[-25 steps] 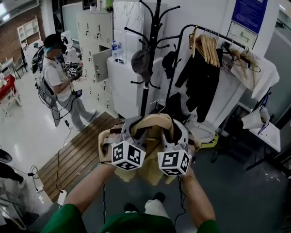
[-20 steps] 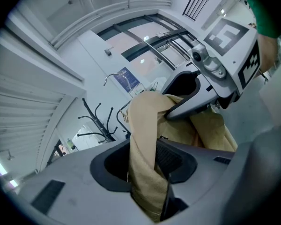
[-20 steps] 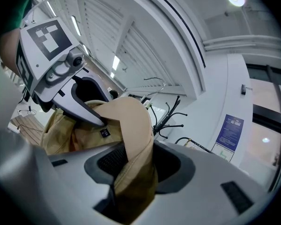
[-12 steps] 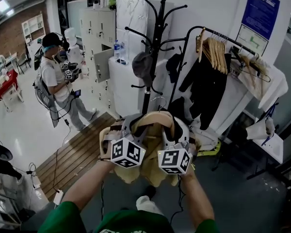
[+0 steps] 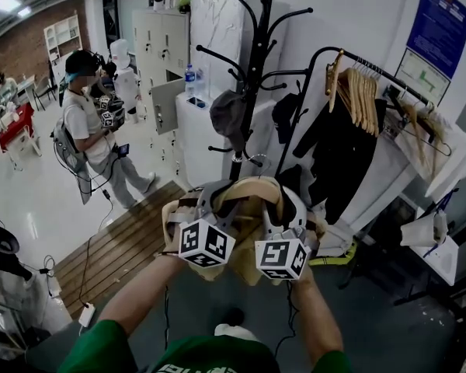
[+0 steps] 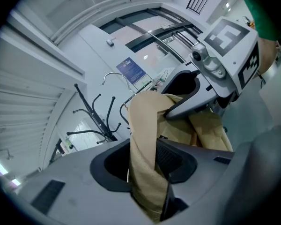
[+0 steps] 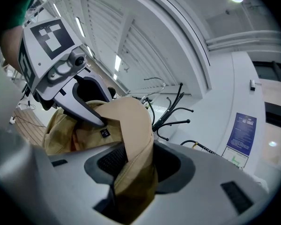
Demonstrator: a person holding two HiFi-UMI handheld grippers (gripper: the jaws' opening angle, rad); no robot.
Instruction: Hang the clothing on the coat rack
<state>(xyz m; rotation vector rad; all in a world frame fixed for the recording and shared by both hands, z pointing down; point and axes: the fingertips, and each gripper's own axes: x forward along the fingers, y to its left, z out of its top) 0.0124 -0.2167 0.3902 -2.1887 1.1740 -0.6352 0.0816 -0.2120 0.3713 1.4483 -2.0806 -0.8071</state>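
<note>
The left gripper [image 5: 215, 200] and the right gripper [image 5: 283, 204] are held side by side in front of the person, their marker cubes close together. A tan garment [image 5: 245, 208] is bunched between and below them. In the left gripper view, the jaws are closed on a thick fold of the tan cloth, which fills the gap and hangs down over the lower jaw. In the right gripper view, the jaws pinch another fold of the same cloth in the same way, parted only as far as the bunched fabric forces them. A small dark label shows on the cloth near the other gripper's jaw.

The garment is up in the air, held by both grippers, and touches no hook. The coat rack [image 5: 252, 76], a black pole with curved arms, stands just beyond it against the white wall. A grey cap [image 5: 227, 115] hangs on one of its lower arms.

To the right of the rack is a clothes rail [image 5: 373, 68] with wooden hangers [image 5: 357, 92] and a black garment [image 5: 334, 146]. A bottle [image 5: 189, 80] stands on a white cabinet [image 5: 202, 134] left of the rack. Further left, another person [image 5: 89, 130] stands on the pale floor, well apart from the rack
</note>
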